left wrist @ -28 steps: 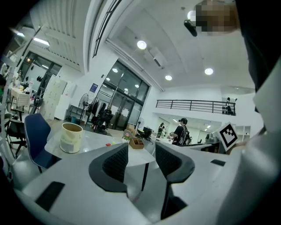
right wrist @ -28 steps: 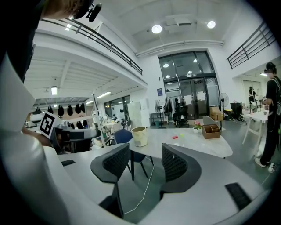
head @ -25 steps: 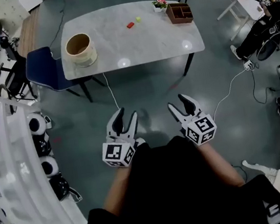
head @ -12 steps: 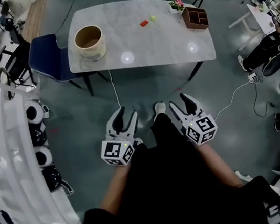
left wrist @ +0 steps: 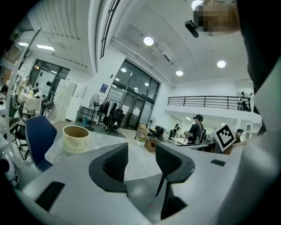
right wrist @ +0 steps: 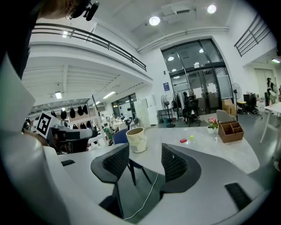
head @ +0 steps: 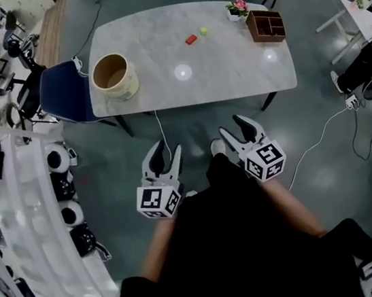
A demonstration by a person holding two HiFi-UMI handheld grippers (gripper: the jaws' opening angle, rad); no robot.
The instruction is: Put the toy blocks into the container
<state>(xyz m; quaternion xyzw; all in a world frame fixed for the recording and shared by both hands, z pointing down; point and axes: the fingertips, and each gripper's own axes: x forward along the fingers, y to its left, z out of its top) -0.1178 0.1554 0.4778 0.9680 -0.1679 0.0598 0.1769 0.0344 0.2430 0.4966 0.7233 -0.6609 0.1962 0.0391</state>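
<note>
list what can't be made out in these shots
- Container bottom: its near wall hides it in the head view, and both gripper views see it side-on, so I cannot tell whether anything is inside.
- Red block and yellow block: too small in the head and right gripper views to tell their shape.
- Wooden box compartments: too small to see any contents.
</note>
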